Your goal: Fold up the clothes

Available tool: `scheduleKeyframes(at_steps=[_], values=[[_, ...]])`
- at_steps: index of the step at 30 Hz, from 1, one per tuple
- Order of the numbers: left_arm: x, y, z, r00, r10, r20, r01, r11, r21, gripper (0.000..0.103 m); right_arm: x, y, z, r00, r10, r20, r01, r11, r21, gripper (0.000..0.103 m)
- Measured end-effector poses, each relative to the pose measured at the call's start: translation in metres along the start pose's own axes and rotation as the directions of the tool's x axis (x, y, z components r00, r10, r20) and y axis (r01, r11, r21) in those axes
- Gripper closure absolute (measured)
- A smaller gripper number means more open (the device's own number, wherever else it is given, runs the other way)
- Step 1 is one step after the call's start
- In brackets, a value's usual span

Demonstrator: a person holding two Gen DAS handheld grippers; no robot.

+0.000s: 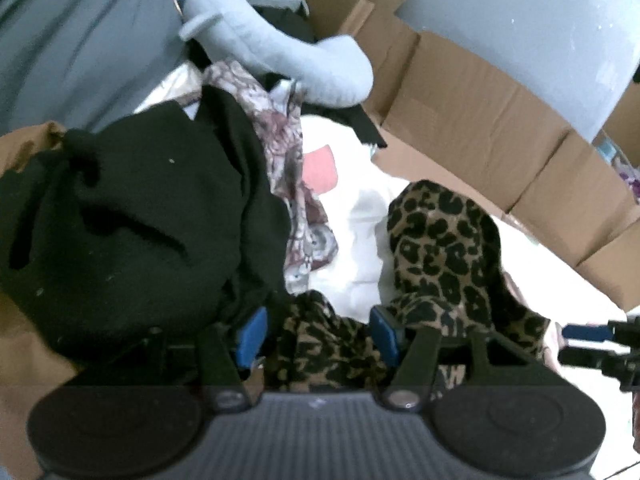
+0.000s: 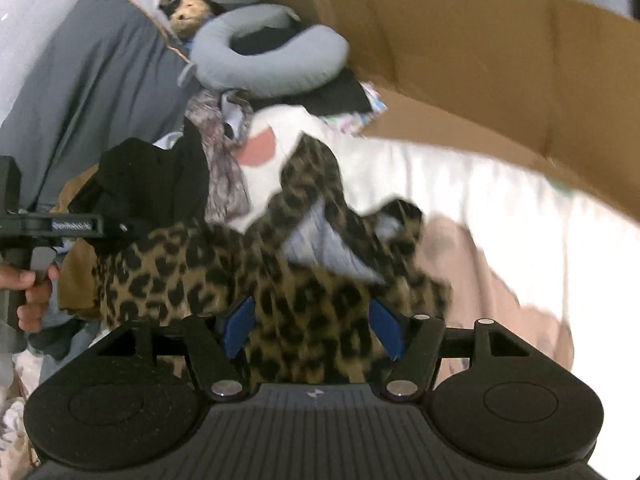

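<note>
Right wrist view blurred, right tool [image 2: 312, 332] open over leopard-print garment [image 2: 192, 276], left tool [image 1: 318, 334] likewise open.

Neck pillow [image 2: 272, 60] behind clothes heap [image 2: 224, 184]

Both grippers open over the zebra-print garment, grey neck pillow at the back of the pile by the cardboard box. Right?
One slip: the garment is leopard print, not zebra, tan with black spots, as the right wrist view shows. The rest holds: the left gripper and the right gripper both stand open over it, and the grey neck pillow lies at the back of the pile by the cardboard box.
</note>
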State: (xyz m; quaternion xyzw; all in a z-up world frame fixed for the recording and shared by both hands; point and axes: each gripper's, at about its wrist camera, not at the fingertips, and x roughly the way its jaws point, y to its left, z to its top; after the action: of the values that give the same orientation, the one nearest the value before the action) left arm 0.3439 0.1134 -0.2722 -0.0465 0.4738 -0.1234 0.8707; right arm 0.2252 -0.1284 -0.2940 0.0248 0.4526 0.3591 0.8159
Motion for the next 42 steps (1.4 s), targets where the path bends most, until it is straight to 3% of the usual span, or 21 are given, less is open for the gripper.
scheduleKeyframes(at_steps=[15, 19, 20, 21, 22, 23, 33, 42], values=[[0.049, -0.006, 0.023, 0.986, -0.032, -0.161, 0.037, 0.999, 0.025, 0.048, 0.063, 0.012, 0.053, 0.998, -0.061, -0.010, 0.061, 0.998, -0.001, 0.032], [0.058, -0.008, 0.016, 0.980, -0.005, -0.197, 0.013, 0.999, 0.037, 0.075, 0.087, 0.004, 0.057, 0.997, -0.049, -0.052, 0.050, 0.999, 0.018, 0.034], [0.056, -0.006, 0.016, 0.981, -0.007, -0.192, 0.013, 0.999, 0.034, 0.083, 0.092, 0.002, 0.057, 0.997, -0.046, -0.063, 0.047, 0.999, 0.013, 0.038], [0.054, -0.005, 0.015, 0.983, -0.008, -0.186, 0.014, 0.999, 0.031, 0.084, 0.096, 0.000, 0.056, 0.996, -0.040, -0.076, 0.041, 0.999, 0.007, 0.061], [0.052, -0.004, 0.014, 0.984, -0.009, -0.180, 0.015, 0.999, 0.029, 0.087, 0.098, -0.002, 0.055, 0.996, -0.035, -0.086, 0.036, 0.999, 0.006, 0.095], [0.049, -0.003, 0.014, 0.985, -0.011, -0.173, 0.016, 1.000, 0.026, 0.088, 0.097, -0.005, 0.055, 0.995, -0.031, -0.092, 0.033, 0.999, 0.013, 0.102], [-0.006, -0.005, 0.027, 0.998, -0.055, 0.007, 0.055, 0.998, 0.022, 0.093, 0.031, -0.032, 0.047, 0.998, -0.058, -0.001, 0.058, 0.998, 0.016, 0.103], [-0.067, 0.006, 0.025, 0.981, -0.091, 0.174, 0.099, 0.994, -0.037, 0.094, -0.052, -0.060, 0.029, 0.992, -0.097, 0.075, 0.088, 0.989, 0.118, 0.103]])
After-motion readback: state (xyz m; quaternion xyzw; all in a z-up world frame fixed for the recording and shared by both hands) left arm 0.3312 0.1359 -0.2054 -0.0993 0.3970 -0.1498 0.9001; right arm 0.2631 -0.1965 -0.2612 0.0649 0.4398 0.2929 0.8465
